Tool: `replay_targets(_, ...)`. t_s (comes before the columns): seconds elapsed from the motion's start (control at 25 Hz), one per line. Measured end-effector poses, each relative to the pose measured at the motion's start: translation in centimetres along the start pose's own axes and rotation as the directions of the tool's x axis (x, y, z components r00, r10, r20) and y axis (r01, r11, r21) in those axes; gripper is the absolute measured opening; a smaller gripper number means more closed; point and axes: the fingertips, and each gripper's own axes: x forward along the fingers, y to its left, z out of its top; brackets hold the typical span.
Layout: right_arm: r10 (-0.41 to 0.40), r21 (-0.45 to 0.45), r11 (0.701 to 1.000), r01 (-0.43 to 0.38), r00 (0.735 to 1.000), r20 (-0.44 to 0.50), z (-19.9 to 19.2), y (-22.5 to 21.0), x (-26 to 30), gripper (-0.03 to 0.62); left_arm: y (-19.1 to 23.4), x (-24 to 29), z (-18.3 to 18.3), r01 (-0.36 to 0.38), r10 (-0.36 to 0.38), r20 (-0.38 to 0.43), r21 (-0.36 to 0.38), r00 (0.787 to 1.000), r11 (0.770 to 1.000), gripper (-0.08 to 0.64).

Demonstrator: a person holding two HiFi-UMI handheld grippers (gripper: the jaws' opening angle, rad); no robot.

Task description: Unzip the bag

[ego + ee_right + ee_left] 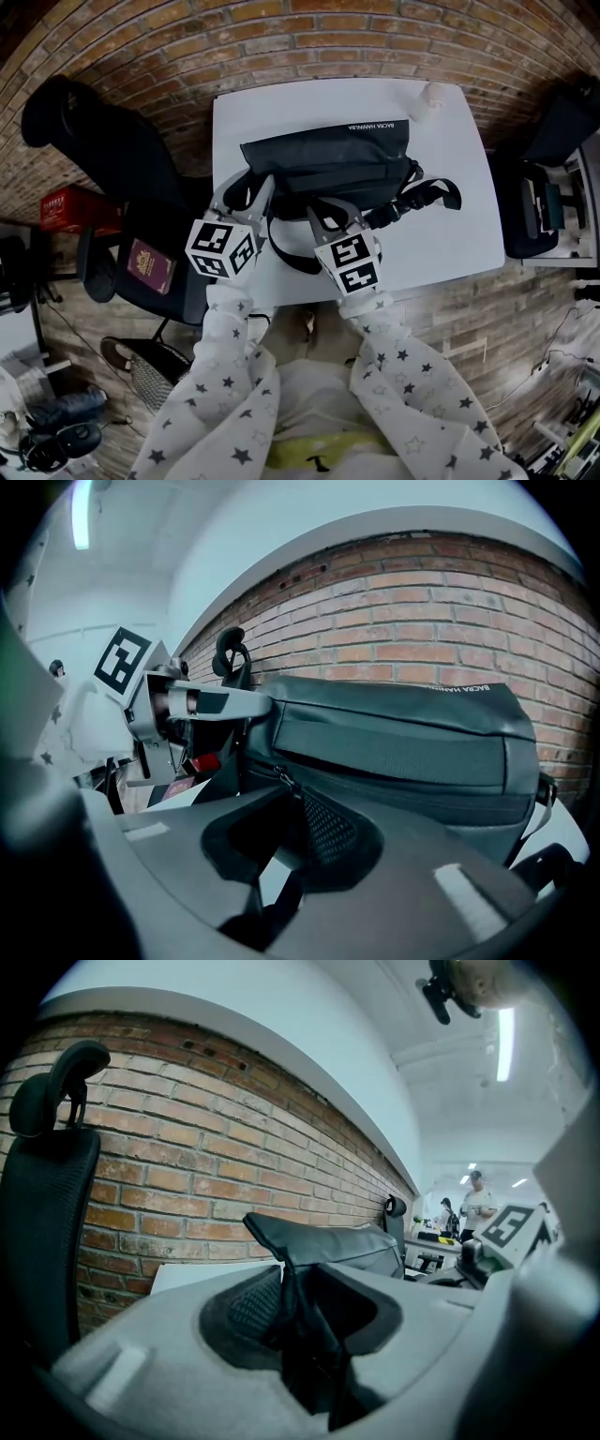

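White table (450, 220) bears the bag (328, 164); the left hand-held gripper (298, 1288) clamps its left end, the right hand-held gripper (291, 808) pinches the zipper pull (279, 778), bag's length stretching rightward.

White table (450, 234) by brick wall (281, 37); blk chair (103, 141) at L w/ maroon booklet (150, 265) on seat

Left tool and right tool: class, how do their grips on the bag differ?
The left tool clamps a thick fold of the black bag at its left end; the right tool pinches only the small zipper pull on its front. Fabric fills the left tool's jaws; white table shows between the right tool's. Both carry marker cubes.
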Motion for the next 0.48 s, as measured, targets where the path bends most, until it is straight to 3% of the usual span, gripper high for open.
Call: replay_targets(0.48, -0.042, 0.007, 0.999, 0.042, 0.999, -0.002, 0.18, -0.68, -0.57, 0.048, 0.24, -0.12, -0.04, -0.024, 0.024, 0.006, -0.007, 1.000, 1.000, 0.118)
